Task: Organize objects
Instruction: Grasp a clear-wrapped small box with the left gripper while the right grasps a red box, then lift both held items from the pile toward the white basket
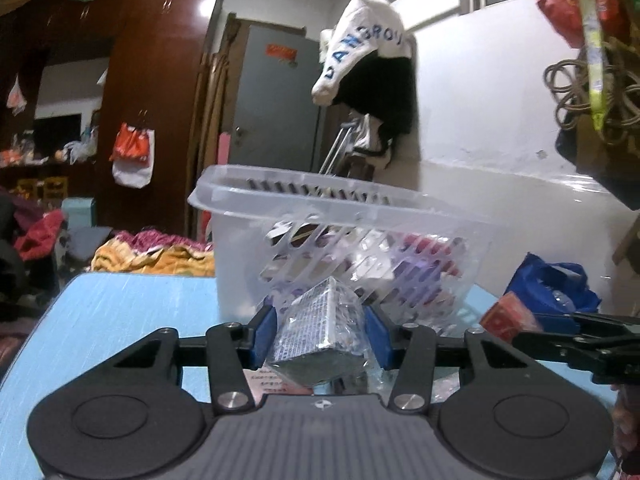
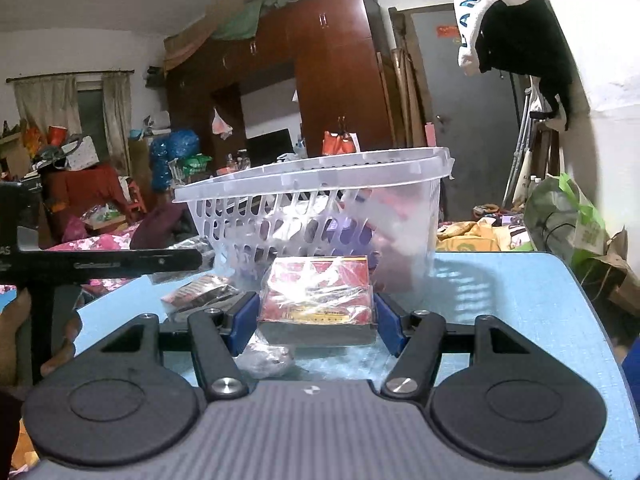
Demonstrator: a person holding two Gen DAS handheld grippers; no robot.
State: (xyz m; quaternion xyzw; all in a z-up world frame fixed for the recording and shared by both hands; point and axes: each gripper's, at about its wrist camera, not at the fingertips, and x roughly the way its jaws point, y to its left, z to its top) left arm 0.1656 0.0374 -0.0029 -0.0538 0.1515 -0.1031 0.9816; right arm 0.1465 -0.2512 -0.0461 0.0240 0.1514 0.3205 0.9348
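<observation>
Clamped between the blue pads of the left gripper (image 1: pixel 320 330) is a small grey-printed box wrapped in clear film (image 1: pixel 320 332), tilted on one corner just in front of the clear slotted plastic basket (image 1: pixel 320 204) on the pale blue table (image 1: pixel 120 312), while the right gripper (image 2: pixel 316 314) is closed on a flat red and yellow film-wrapped box (image 2: pixel 318 296) low over the table, close before the same basket. Both boxes have yet to clear the rim, so either could catch on it. The slick film and corner-on hold could let the grey box twist free.
</observation>
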